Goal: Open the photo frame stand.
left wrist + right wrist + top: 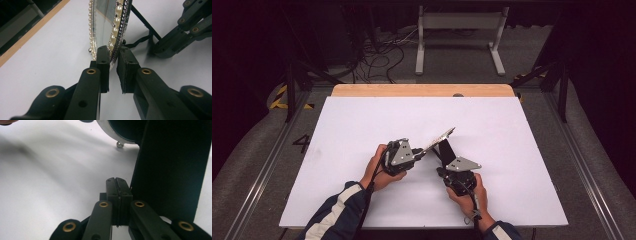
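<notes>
A photo frame [443, 136] edged with pearls and small stones [110, 22] stands tilted on the white table top [362, 125]. Its black back stand [172, 165] props it from behind. My left gripper [113, 53] is clamped on the frame's lower rim, one pad on each face; from above it [424, 150] reaches in from the left. My right gripper [118, 181] has its jaws pressed together just left of the black stand, low by the table. Whether a thin strap lies between them I cannot tell. The frame's silver rim [112, 132] shows above.
The white sheet covers a wooden table whose far edge [422, 90] is bare wood. A thin black strap [140, 41] runs from the stand towards the frame. Beyond the table are floor cables [377, 55] and a white stand [459, 37].
</notes>
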Demonstrator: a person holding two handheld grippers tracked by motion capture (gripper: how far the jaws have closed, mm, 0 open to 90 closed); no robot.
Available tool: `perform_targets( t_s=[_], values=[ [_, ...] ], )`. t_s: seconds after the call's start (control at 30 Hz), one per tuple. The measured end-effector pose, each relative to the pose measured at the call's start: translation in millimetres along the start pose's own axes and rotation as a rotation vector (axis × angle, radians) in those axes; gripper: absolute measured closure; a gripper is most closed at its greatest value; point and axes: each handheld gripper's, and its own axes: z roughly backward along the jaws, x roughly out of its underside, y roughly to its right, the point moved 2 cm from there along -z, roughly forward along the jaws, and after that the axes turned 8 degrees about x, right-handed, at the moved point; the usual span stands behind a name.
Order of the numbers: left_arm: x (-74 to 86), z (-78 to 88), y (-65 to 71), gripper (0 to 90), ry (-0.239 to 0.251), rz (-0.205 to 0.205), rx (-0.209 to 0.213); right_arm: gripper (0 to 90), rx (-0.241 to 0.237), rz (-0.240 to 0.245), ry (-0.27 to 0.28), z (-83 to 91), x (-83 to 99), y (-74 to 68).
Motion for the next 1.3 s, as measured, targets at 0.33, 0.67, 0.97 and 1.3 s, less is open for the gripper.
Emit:
perform_targets(
  t_s=[0.33, 0.67, 0.97, 1.3],
  values=[
    [0.7, -1.6, 0.7, 80.3, 0.012, 0.004, 0.010, 90.0, 0.001, -0.010, 0.002, 1.1, 0.2, 5.6],
    [7.3, -19.4, -2.8, 73.9, -0.030, 0.017, -0.008, 90.0, -0.005, -0.024, 0.002, 0.6, 0.5, 6.9],
    [9.4, -28.1, -7.8, 70.7, -0.026, 0.036, -0.011, 90.0, 0.004, -0.018, -0.001, 2.0, 3.5, 5.8],
    [5.7, -34.8, -7.9, 74.7, -0.007, 0.038, -0.017, 90.0, 0.007, -0.022, 0.004, 7.1, 6.8, 6.8]
  ],
)
